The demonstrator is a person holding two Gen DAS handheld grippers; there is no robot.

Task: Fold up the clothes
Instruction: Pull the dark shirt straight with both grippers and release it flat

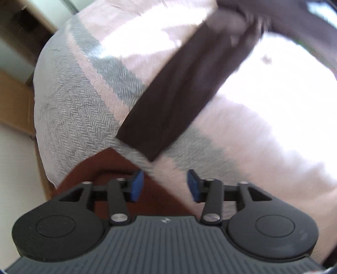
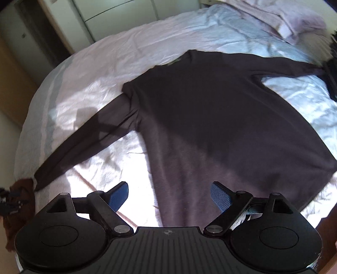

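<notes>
A dark brown long-sleeved sweater lies spread flat on the bed, neck toward the far side. One sleeve stretches to the lower left and the other sleeve runs to the upper right. My right gripper hovers open over the sweater's hem with nothing between its blue pads. In the left wrist view the near sleeve crosses the bed diagonally, its cuff just ahead of my left gripper. That gripper is open and empty, above the bed's corner.
The bed cover is pale pink with grey herringbone bands. A pillow lies at the far right. White cupboard doors stand behind. A reddish-brown surface shows past the bed's corner. Something black sits at the right edge.
</notes>
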